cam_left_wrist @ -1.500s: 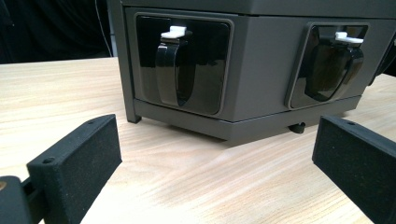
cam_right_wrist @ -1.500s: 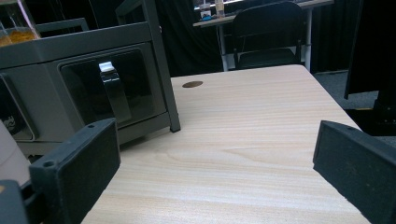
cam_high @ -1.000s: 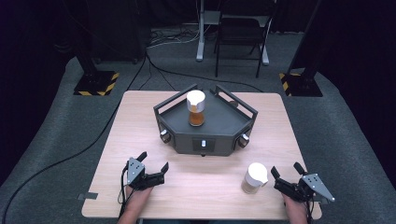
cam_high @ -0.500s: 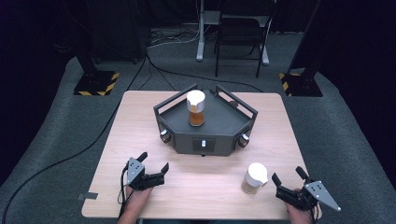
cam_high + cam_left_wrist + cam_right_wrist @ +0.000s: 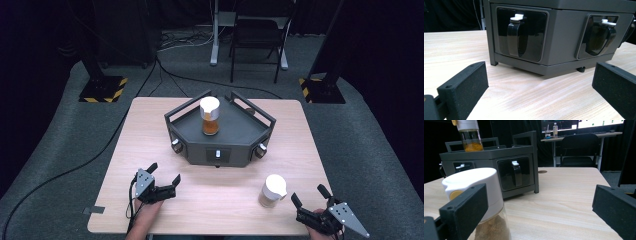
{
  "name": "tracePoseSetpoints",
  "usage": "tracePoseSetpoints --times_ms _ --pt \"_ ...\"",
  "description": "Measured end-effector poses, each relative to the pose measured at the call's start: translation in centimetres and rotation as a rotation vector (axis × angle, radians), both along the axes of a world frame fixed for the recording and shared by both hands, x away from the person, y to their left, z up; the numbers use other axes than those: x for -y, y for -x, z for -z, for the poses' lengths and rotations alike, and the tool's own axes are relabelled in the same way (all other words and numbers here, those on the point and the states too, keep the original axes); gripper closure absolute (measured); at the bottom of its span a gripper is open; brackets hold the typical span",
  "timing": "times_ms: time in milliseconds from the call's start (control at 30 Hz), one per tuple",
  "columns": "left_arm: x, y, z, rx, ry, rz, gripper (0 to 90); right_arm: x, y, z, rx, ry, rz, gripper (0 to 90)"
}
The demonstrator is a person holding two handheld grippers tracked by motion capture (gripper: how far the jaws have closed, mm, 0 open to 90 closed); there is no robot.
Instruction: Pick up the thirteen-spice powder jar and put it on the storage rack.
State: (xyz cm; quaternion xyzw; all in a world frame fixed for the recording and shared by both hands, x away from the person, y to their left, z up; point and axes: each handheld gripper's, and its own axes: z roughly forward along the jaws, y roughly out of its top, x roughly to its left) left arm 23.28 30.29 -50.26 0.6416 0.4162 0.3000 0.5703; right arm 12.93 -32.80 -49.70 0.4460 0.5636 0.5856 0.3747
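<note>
Glass below that white-capped spice jar [image 5: 273, 190] near my spread right gripper [image 5: 311, 198] looks slick and breakable, so I'd pinch the clear body, staying under its cap.

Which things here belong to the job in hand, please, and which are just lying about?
Part of the job:
- spice jar on the table, nearest the open right hand-held gripper
- second spice jar standing on the dark rack
- open left hand-held gripper

Just lying about:
- chair behind the table
- floor cables
- striped stand bases
</note>
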Motion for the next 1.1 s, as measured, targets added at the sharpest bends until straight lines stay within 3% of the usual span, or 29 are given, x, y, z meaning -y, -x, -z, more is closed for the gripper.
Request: tracePoseSetpoints --times_ms 633,1100 --pt "-0.1 0.0 0.1 0.002 0.007 0.002 0.1 -1.3 1.0 -0.4 0.006 0.029 -0.068 0.0" --pt "0.0 0.0 0.0 0.001 0.003 0.002 0.1 -2.1 0.8 -0.6 0.011 0.055 -0.12 0.0"
